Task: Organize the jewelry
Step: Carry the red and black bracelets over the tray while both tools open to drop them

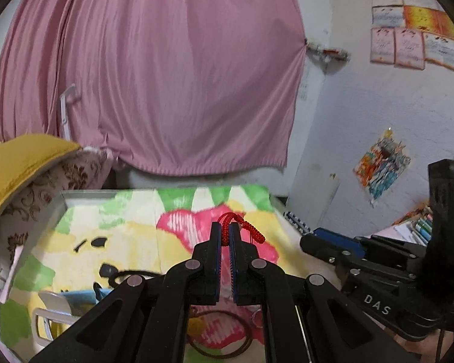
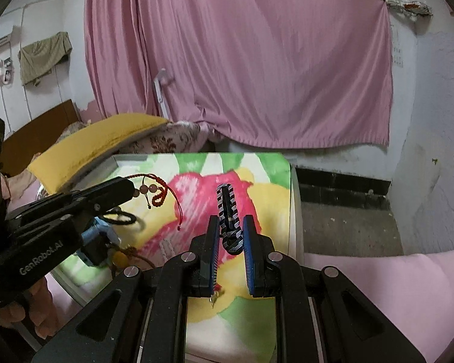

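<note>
My left gripper [image 1: 225, 227] is shut on a red braided cord bracelet [image 1: 242, 222] and holds it above the floral cloth [image 1: 130, 236]. In the right wrist view the same bracelet [image 2: 159, 189] hangs from the left gripper's tip with pale beads and loose red threads. My right gripper [image 2: 230, 222] is shut on a black-and-white striped hair clip [image 2: 228, 211] that sticks out forward over the cloth [image 2: 266, 199]. A dark thin bangle [image 1: 221, 335] lies on the cloth under my left gripper. A small gold piece [image 2: 214, 298] lies under my right gripper.
A blue-and-white box [image 2: 97, 236] sits at the table's left with a black hair tie [image 2: 122, 216] and amber beads [image 2: 121, 257] near it. A yellow pillow [image 2: 100, 139] and patterned bedding lie to the left. A pink curtain [image 2: 242, 60] hangs behind. The floor drops away on the right.
</note>
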The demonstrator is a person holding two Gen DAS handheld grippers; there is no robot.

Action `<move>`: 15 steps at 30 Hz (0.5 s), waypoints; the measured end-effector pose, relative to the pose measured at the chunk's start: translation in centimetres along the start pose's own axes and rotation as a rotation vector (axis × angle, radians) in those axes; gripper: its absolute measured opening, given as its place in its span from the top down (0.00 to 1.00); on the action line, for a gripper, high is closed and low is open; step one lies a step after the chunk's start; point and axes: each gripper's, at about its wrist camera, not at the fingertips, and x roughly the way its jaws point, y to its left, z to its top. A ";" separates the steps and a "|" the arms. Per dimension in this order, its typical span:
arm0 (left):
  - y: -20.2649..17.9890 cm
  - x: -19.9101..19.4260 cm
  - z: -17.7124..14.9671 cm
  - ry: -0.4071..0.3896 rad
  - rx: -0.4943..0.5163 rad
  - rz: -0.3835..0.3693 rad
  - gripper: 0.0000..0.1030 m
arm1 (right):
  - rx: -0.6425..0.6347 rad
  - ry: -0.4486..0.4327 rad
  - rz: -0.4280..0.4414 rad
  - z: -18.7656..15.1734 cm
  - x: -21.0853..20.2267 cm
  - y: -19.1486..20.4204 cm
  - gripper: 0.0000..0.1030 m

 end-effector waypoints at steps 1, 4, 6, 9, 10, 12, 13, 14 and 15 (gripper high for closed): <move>0.0 0.3 -0.1 0.020 -0.002 0.006 0.96 | 0.002 0.010 0.000 -0.1 0.2 -0.1 0.87; 0.1 1.2 -0.5 0.074 0.001 0.024 0.95 | 0.001 0.042 0.003 -0.3 1.1 -0.2 0.87; 0.1 1.7 -0.6 0.107 0.007 0.033 0.95 | -0.001 0.057 0.004 -0.6 1.3 -0.2 0.87; 0.0 2.2 -0.9 0.147 0.014 0.040 0.95 | -0.006 0.081 0.005 -0.9 2.0 -0.2 0.87; 0.0 2.4 -1.0 0.156 0.015 0.042 0.95 | -0.007 0.088 0.004 -1.0 2.1 -0.1 0.87; 0.0 2.5 -1.1 0.172 0.021 0.045 0.95 | -0.006 0.103 0.008 -1.1 2.4 -0.2 0.87; 0.0 2.6 -1.2 0.179 0.022 0.047 0.95 | -0.006 0.107 0.008 -1.2 2.3 -0.1 0.87; 0.0 2.7 -1.2 0.186 0.023 0.047 0.95 | -0.007 0.113 0.007 -1.3 2.5 -0.1 0.87; 0.0 2.8 -1.3 0.193 0.024 0.047 0.95 | -0.007 0.119 0.005 -1.4 2.6 -0.1 0.87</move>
